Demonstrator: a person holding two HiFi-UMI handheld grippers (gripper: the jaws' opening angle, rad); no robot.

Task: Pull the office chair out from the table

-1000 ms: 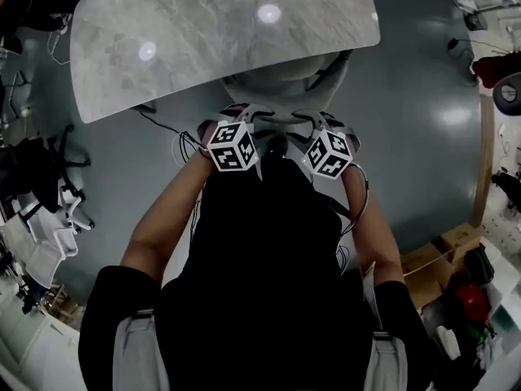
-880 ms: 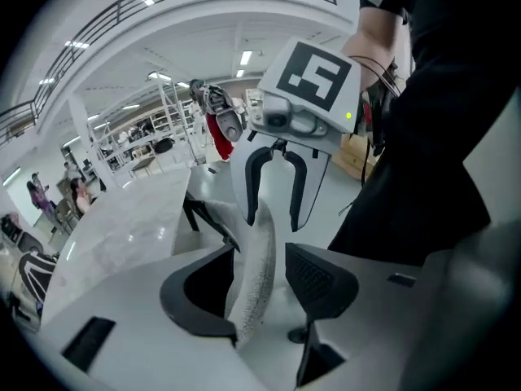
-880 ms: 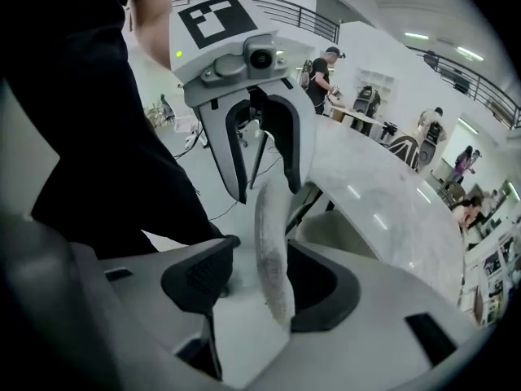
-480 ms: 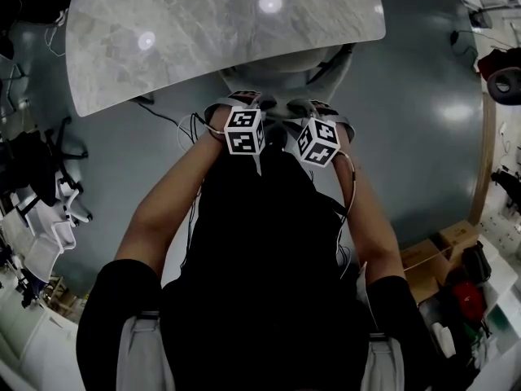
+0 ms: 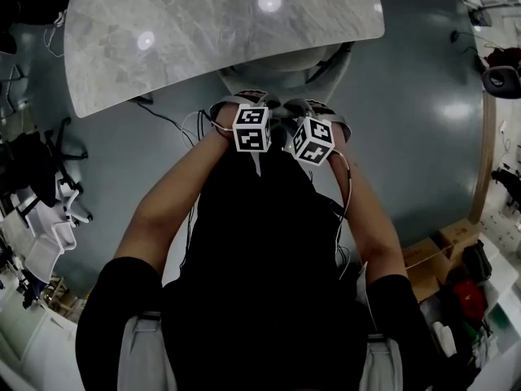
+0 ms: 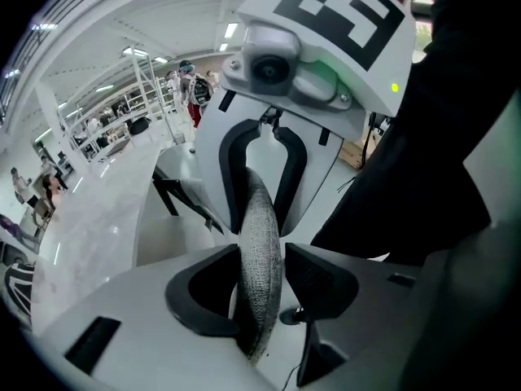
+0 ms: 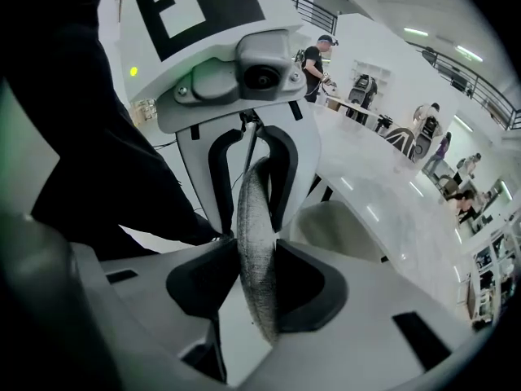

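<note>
Viewed from above: grey marble-look tabletop (image 5: 203,39), rounded near edge. Pale grey office chair (image 5: 281,78) tucked under that edge, seat beneath top. Thin grey mesh rim (image 6: 259,210) of chair back upright between both pairs of jaws. On left gripper (image 6: 260,275), fingers spread wide, just opened, rim between, small gap at one pad. On right gripper (image 7: 254,279), fingers just closing, pinching rim from both sides. Glossy grey floor (image 5: 407,137) bare either side of chair. Brown cardboard boxes (image 5: 440,255) well apart, at right edge.
</note>
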